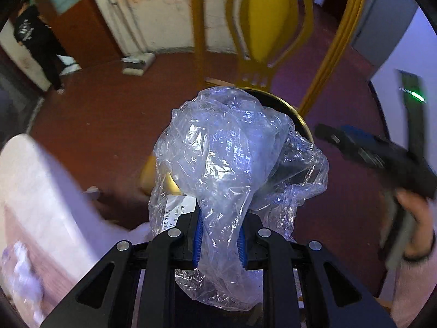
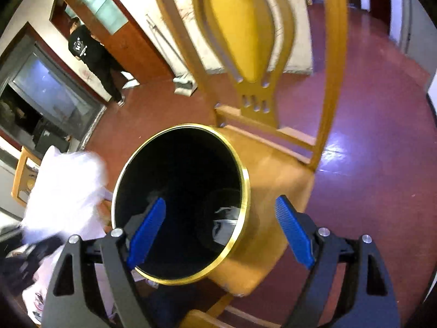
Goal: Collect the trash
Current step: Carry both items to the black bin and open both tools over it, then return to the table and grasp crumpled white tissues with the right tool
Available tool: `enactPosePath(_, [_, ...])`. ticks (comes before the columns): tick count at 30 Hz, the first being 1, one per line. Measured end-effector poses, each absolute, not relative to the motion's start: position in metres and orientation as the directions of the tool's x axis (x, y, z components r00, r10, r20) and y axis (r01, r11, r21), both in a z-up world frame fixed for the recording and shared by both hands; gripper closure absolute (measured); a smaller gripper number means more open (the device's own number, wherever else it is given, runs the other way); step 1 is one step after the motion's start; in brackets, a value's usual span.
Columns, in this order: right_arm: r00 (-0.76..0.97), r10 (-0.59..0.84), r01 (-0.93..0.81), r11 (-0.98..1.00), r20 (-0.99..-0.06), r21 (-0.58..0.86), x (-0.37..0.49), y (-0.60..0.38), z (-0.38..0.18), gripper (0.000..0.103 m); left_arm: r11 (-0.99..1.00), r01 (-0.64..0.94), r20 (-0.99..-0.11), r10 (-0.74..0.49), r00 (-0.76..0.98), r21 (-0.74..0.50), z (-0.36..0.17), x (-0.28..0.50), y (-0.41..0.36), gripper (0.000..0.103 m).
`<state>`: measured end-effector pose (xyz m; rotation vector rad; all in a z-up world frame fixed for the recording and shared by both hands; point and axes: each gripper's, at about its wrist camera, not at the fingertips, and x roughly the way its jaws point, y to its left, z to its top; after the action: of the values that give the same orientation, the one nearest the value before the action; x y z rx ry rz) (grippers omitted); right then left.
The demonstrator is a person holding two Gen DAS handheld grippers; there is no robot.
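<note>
Left gripper (image 1: 218, 243) clamped on crumpled plastic bag (image 1: 232, 150) above bin (image 2: 240, 169): light, limp, slippery, best pinched at bunched neck; right gripper (image 2: 221, 229) spread, empty, over bin mouth

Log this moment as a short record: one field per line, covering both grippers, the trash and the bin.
left gripper: shut on the clear plastic bag, crumpled, bunched between the blue pads
right gripper: open, nothing between the fingers
bin: black inside, gold rim, standing on the seat of the yellow chair
bin contents: some pale scraps near the right wall; the rest too dark to tell
bag versus bin: held above the bin's rim, not yet dropped
background: a person in black by a doorway
</note>
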<state>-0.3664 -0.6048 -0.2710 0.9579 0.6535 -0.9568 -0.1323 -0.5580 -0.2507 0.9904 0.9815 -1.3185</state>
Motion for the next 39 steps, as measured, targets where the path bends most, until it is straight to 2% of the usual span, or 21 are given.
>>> enactPosePath(1, [0.441, -0.384, 0.896, 0.238, -0.811, 0.374, -0.371, -0.603, -0.270, 0.020, 0.003, 1.000, -0.956, -0.293, -0.011, -0.013, -0.257, -0.137, -0.570, 0.063])
enactPosePath(2, [0.437, -0.389, 0.899, 0.231, -0.811, 0.373, -0.376, -0.599, -0.268, 0.020, -0.005, 1.000, -0.956, -0.293, -0.026, -0.026, -0.269, -0.143, -0.585, 0.024])
enactPosePath(3, [0.437, -0.390, 0.899, 0.229, -0.810, 0.374, -0.378, -0.597, -0.265, 0.020, 0.004, 1.000, -0.955, -0.298, -0.010, -0.011, -0.276, -0.146, -0.593, 0.007])
enactPosePath(5, [0.442, -0.393, 0.896, 0.233, -0.807, 0.377, -0.381, -0.596, -0.261, 0.020, 0.040, 0.999, -0.944, -0.327, 0.048, 0.037, -0.286, -0.149, -0.606, 0.006])
enactPosePath(8, [0.435, -0.403, 0.899, 0.239, -0.805, 0.367, -0.376, -0.596, -0.260, 0.020, 0.064, 0.998, -0.940, -0.340, 0.006, -0.017, -0.284, -0.150, -0.606, 0.006])
enactPosePath(17, [0.449, -0.435, 0.890, 0.295, -0.781, 0.347, -0.348, -0.590, -0.244, 0.020, 0.062, 0.998, -0.895, -0.446, 0.003, -0.028, -0.240, -0.139, -0.560, 0.006])
enactPosePath(23, [0.503, -0.407, 0.852, 0.385, -0.763, 0.356, -0.312, -0.572, -0.224, 0.020, 0.160, 0.985, -0.832, -0.538, 0.138, 0.060, -0.213, -0.111, -0.485, 0.006])
enactPosePath(28, [0.647, -0.308, 0.704, 0.595, -0.698, 0.389, -0.243, -0.520, -0.186, 0.020, 0.361, 0.931, -0.748, -0.602, 0.281, 0.059, -0.175, -0.072, -0.375, 0.006])
enactPosePath(31, [0.735, -0.191, 0.546, 0.736, -0.651, 0.401, -0.182, -0.476, -0.162, 0.020, 0.557, 0.825, -0.698, -0.555, 0.453, 0.092, -0.153, -0.041, -0.301, 0.006])
enactPosePath(35, [0.785, 0.015, 0.304, 0.862, -0.619, 0.405, -0.090, -0.414, -0.144, 0.020, 0.813, 0.558, -0.624, -0.352, 0.697, 0.164, -0.134, -0.003, -0.190, 0.006])
enactPosePath(39, [0.787, 0.100, 0.205, 0.889, -0.609, 0.410, -0.025, -0.384, -0.132, 0.020, 0.947, 0.300, -0.604, -0.175, 0.777, 0.112, -0.122, 0.017, -0.089, 0.006])
